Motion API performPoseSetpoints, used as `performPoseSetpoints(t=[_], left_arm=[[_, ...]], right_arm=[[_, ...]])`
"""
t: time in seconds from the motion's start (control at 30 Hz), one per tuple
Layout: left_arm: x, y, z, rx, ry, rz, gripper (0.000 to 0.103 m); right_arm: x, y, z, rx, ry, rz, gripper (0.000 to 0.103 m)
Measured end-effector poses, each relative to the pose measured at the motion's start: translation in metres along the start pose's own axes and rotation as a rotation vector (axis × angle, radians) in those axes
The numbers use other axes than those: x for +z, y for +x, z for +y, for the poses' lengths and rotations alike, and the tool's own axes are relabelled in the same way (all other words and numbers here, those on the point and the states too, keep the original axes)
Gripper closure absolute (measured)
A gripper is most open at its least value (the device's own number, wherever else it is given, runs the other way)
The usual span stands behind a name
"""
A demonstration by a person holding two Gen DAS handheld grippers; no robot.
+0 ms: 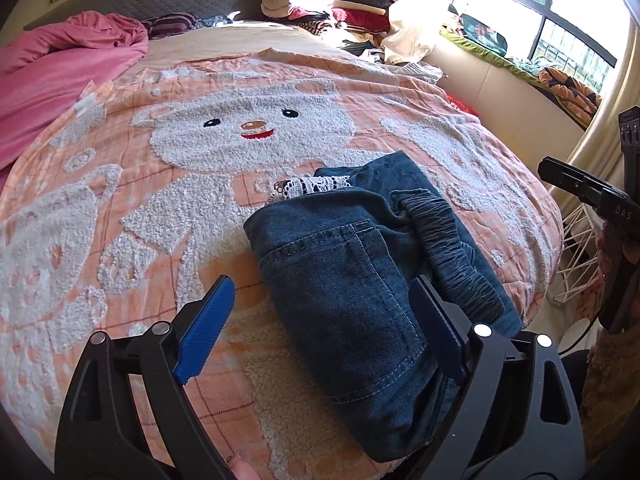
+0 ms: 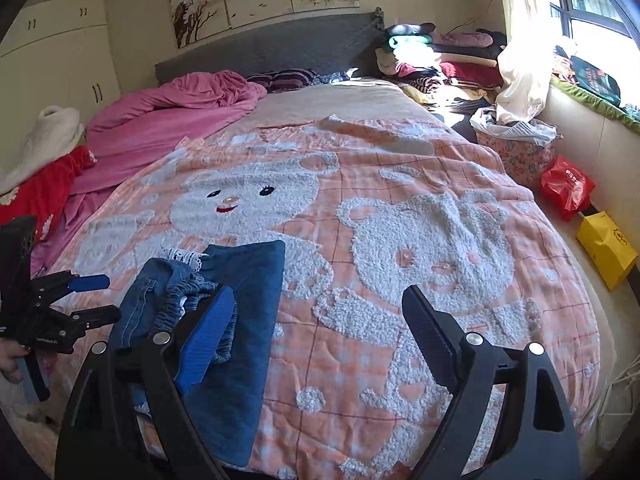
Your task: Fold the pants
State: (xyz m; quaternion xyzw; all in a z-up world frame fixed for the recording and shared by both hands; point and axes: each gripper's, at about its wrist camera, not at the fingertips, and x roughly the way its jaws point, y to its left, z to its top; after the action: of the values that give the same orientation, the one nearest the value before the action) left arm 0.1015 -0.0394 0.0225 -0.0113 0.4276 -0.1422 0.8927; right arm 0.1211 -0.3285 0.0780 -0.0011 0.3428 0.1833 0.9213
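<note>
Dark blue denim pants lie folded into a compact bundle on the orange bear-pattern blanket, with the elastic waistband on top and a strip of white lace at the far end. My left gripper is open just above the near end of the bundle and holds nothing. In the right wrist view the pants lie at lower left. My right gripper is open and empty over the blanket, to the right of the pants. The left gripper shows at the left edge there.
A crumpled pink duvet covers the bed's far left. Piles of clothes sit by the grey headboard. A floral basket, a red bag and a yellow box stand right of the bed below the window.
</note>
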Motion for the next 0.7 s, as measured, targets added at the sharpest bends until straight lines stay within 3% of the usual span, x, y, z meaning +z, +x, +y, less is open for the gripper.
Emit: performPoseSetpoints(t=[0.33, 0.7], left_arm=[[-0.003, 0.011, 0.005, 0.012, -0.030, 0.020, 0.017], [-0.014, -0.001, 0.027, -0.022, -0.117, 0.020, 0.014]], right_arm=[[-0.018, 0.037, 0.029, 0.056, -0.065, 0.079, 0.018], [-0.031, 0.038, 0.042, 0.110, -0.090, 0.108, 0.018]])
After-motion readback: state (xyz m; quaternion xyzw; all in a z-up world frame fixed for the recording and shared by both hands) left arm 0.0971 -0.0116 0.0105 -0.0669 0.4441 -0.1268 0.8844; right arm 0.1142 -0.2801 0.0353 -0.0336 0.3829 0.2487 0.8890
